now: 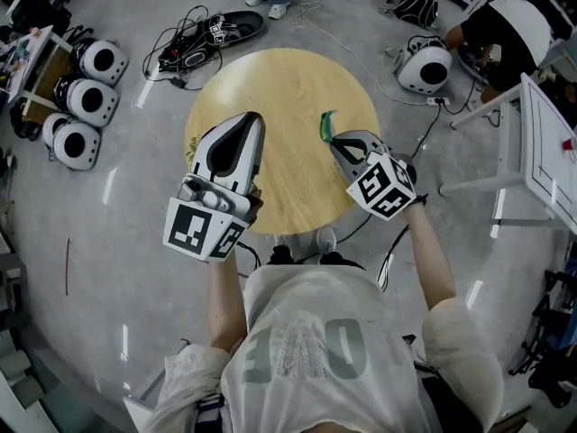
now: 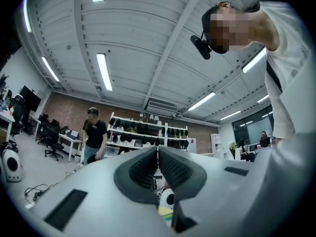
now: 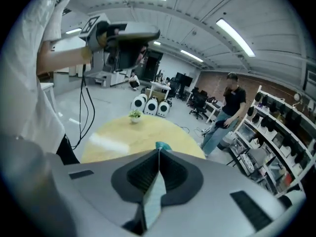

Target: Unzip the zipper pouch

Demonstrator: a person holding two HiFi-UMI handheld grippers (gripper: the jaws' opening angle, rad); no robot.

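I see the round wooden table (image 1: 288,79) in the middle of the floor. My left gripper (image 1: 252,120) hangs over its left side, jaws clenched together with nothing between them. My right gripper (image 1: 332,140) is over the right side, jaws clamped on the green zipper pouch (image 1: 326,126), which stands on edge between the pads and sticks out past the tips, above the tabletop. A small potted plant (image 3: 134,116) sits at the table's left edge.

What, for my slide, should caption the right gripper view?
Right gripper shut on the zipper pouch, over a round wooden table.
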